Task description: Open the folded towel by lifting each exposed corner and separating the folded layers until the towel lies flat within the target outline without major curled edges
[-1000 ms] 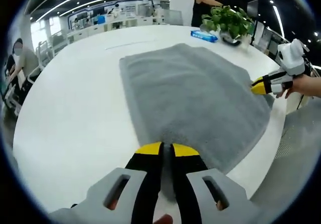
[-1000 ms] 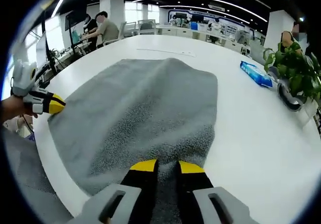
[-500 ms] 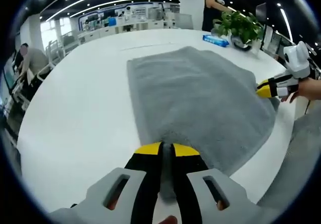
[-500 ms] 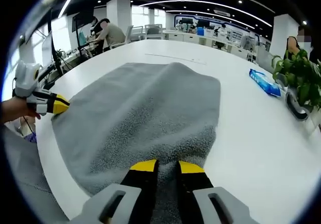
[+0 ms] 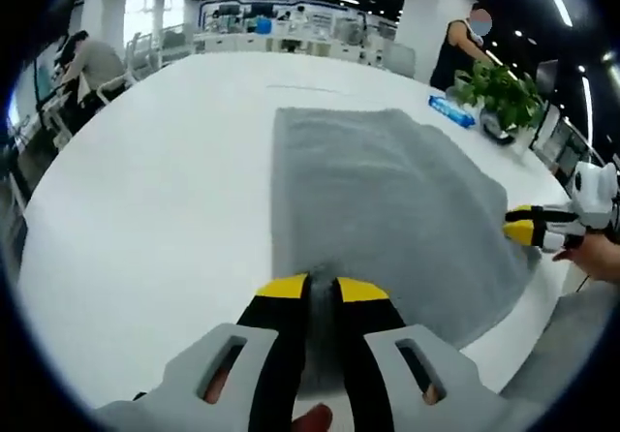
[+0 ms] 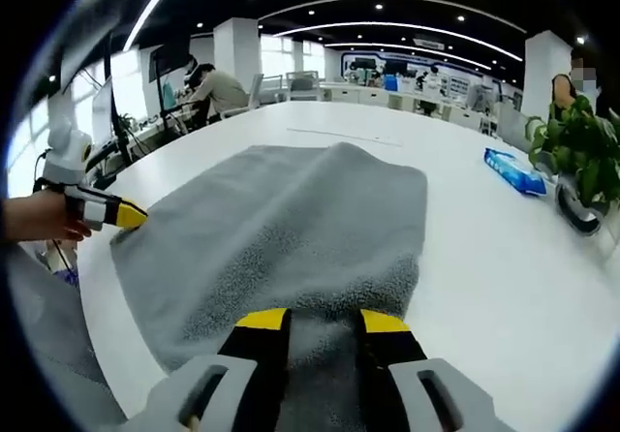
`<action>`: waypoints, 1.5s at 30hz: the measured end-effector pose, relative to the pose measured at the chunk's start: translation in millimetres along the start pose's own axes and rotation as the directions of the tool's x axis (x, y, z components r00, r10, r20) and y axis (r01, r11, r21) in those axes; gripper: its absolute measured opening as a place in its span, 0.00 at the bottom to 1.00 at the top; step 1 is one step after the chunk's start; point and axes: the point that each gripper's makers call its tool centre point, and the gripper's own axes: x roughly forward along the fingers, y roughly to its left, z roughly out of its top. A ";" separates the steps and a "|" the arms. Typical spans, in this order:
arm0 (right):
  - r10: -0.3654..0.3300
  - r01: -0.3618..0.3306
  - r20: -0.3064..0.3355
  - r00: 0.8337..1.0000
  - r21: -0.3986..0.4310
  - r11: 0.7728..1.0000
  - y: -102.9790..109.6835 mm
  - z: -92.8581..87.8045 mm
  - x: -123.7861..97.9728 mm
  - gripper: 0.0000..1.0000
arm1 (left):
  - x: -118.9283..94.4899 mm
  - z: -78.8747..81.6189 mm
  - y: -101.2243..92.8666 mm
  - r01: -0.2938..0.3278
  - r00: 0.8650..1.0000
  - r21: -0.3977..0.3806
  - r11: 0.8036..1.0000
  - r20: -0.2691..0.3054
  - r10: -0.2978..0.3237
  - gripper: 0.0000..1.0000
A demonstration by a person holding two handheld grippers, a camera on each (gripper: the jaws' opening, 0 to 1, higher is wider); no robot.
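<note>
A grey towel point(image 5: 378, 195) lies spread on the white table point(image 5: 145, 180), its far edge slightly humped in the right gripper view point(image 6: 291, 219). My left gripper point(image 5: 322, 292) is shut on the towel's near edge. It also shows at the left of the right gripper view point(image 6: 124, 215), held by a hand, at the towel's corner. My right gripper point(image 6: 323, 324) has its jaws spread, with the towel's edge lying between them. The right gripper appears in the left gripper view point(image 5: 528, 229) at the towel's right corner.
A potted plant point(image 6: 581, 141) and a blue packet point(image 6: 516, 170) stand on the table beyond the towel's right side. A faint line point(image 6: 349, 137) marks the table past the towel. People sit at desks behind. The table's edge is close to both grippers.
The right gripper's jaws have spread apart over the towel's edge. The left gripper stays shut on the towel. Both cameras shifted, and the towel lies a little flatter.
</note>
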 end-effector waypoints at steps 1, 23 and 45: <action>-0.003 0.003 0.022 1.000 -0.001 1.000 0.9 2.8 -3.2 0.27 | -0.3 6.2 1.6 -0.012 0.999 0.021 1.000 0.036 0.011 0.19; 0.060 -0.053 0.153 0.986 -0.052 0.997 31.4 25.7 -21.9 0.29 | -0.1 -13.1 15.3 -0.084 0.996 -0.049 0.995 -0.047 0.082 0.29; 0.083 -0.075 0.169 0.982 -0.055 0.996 35.1 31.4 -28.4 0.17 | -14.9 4.5 -0.5 -0.041 0.999 -0.154 0.987 -0.001 0.041 0.01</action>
